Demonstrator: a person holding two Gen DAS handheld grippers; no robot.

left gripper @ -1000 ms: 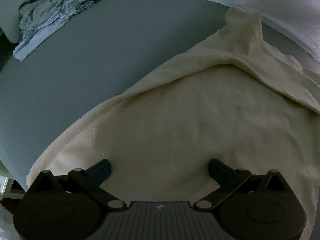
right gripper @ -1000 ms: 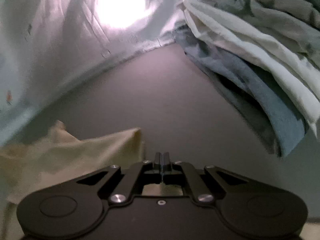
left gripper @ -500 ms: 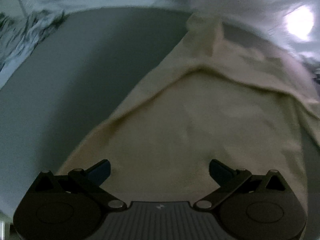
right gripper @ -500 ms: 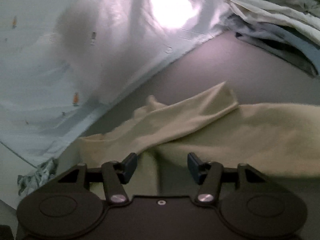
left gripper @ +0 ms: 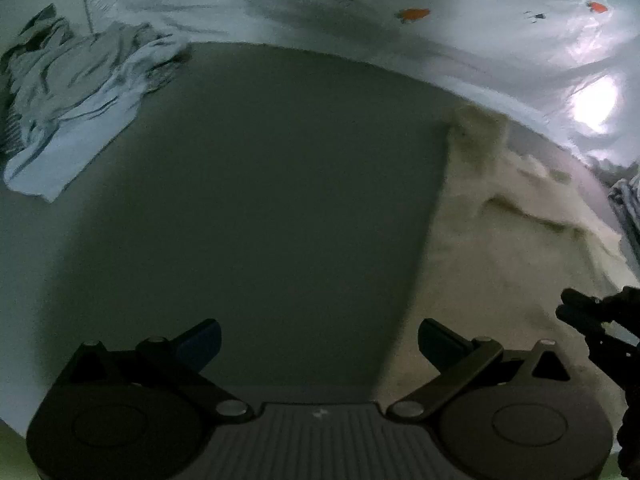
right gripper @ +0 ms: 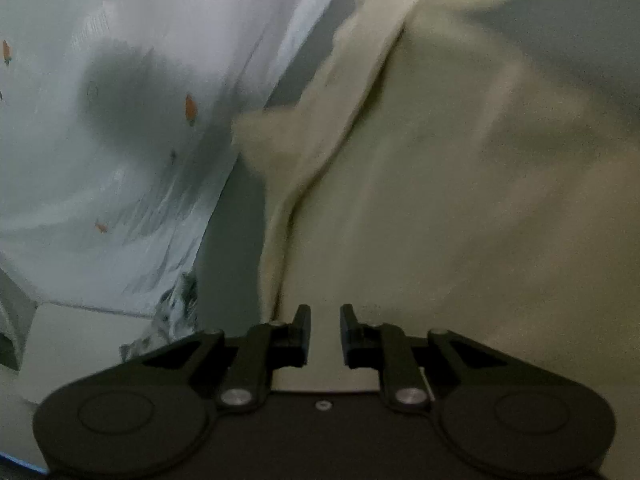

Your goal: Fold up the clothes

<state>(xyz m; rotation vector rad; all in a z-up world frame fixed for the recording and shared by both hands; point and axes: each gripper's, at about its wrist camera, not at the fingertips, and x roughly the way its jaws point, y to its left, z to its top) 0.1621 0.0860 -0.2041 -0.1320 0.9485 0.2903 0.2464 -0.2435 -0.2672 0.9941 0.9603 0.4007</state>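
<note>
While cream fleece garment lies spread on grey table surface, right gripper hangs just above cloth, jaws closing, narrow gap between them, no fold pinched yet. Left gripper spread wide over bare table beside garment's straight edge, holding nothing. Advice: sink right fingertips into fleece before closing fully; catch both layers. Crumpled pale blue clothes wait at far corner.

Grey surface with cream garment and crumpled clothes pile (well apart)
</note>
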